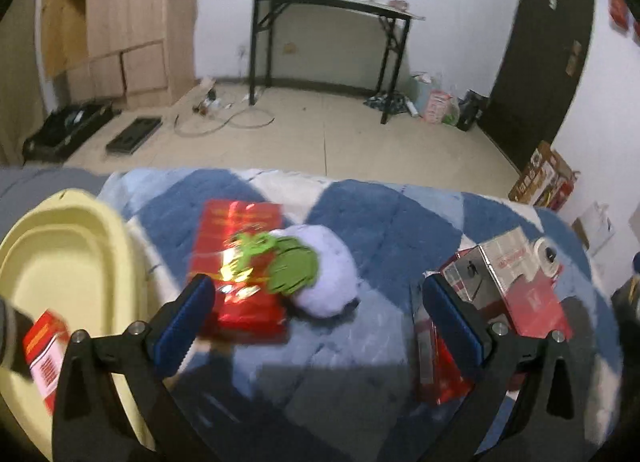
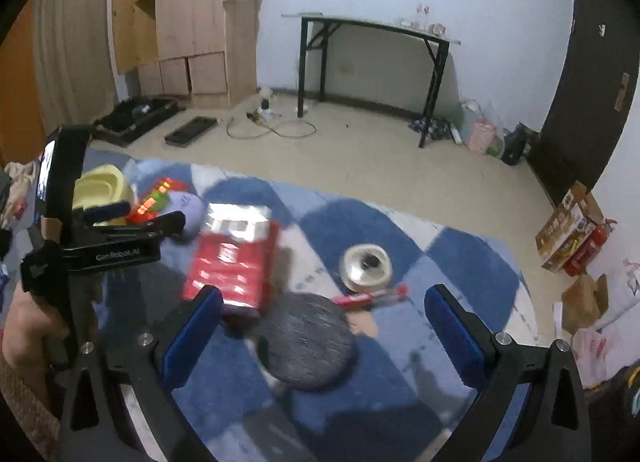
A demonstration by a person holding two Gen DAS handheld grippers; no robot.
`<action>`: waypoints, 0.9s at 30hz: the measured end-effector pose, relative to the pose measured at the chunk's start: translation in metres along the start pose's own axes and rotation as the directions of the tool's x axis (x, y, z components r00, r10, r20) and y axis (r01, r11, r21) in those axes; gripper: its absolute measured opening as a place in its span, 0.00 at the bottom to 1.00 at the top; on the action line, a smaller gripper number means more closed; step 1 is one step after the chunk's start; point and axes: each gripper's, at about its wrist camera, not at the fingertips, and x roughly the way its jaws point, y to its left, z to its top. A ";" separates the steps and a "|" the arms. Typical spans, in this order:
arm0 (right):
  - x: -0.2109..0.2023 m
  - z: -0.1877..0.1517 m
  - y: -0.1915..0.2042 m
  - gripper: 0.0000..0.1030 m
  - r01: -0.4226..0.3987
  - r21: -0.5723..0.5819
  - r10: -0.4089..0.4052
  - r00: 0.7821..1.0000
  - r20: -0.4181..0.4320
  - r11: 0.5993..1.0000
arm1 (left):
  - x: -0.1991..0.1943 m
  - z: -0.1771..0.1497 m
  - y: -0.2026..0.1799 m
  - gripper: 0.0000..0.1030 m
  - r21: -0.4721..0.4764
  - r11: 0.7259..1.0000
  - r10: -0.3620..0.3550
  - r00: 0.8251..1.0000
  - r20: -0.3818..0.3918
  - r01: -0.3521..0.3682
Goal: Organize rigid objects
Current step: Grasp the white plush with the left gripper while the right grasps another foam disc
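Note:
My left gripper is open and empty above a blue and white checked blanket. Ahead of it lie a flat red packet and a pale purple plush with green leaves. A yellow basin at the left holds a small red box. Red and silver boxes lie at the right. My right gripper is open and empty over a dark round pad. Beyond it lie a red and silver box, a tape roll and a red pen. The left gripper shows near the basin.
The blanket ends at a tiled floor with a black-legged table, cables, black trays and a wooden wardrobe. Cardboard boxes stand at the right by a dark door.

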 end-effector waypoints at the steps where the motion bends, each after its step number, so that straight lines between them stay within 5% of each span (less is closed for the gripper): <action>1: -0.002 0.002 -0.001 1.00 -0.021 -0.004 0.021 1.000 -0.002 1.000 | 0.004 -0.001 -0.002 1.00 0.013 1.000 0.007 1.000 0.008 -0.007; 6: -0.007 -0.007 -0.010 1.00 -0.048 -0.041 0.045 0.997 -0.070 0.998 | 0.020 -0.013 -0.011 1.00 0.098 0.989 0.110 0.993 0.053 -0.115; 11: 0.012 -0.002 -0.009 1.00 -0.080 -0.079 0.069 0.988 -0.140 0.994 | 0.020 -0.013 -0.004 0.99 0.105 0.990 0.084 0.995 0.058 -0.090; 15: 0.022 -0.002 -0.003 1.00 -0.112 -0.106 0.091 0.979 -0.182 0.988 | 0.017 -0.015 -0.006 0.73 0.126 0.988 0.086 0.995 0.059 -0.093; 19: 0.038 -0.002 -0.003 1.00 -0.116 -0.116 0.091 0.976 -0.200 0.986 | 0.014 -0.012 -0.004 0.33 0.126 0.992 0.023 0.999 0.032 -0.027; 21: 0.043 -0.003 -0.001 0.94 -0.125 -0.135 0.095 0.974 -0.206 0.983 | 0.014 -0.009 0.001 0.33 0.076 0.995 -0.062 0.998 -0.026 0.064; 23: 0.056 -0.002 -0.003 0.68 -0.133 -0.154 0.098 0.972 -0.213 0.979 | 0.014 -0.010 0.004 0.33 0.080 0.995 -0.062 0.997 -0.044 0.066; 27: 0.065 0.000 -0.017 0.66 -0.166 -0.122 0.137 0.967 -0.217 0.979 | 0.007 -0.007 0.009 0.33 0.042 0.993 -0.112 0.992 -0.055 0.114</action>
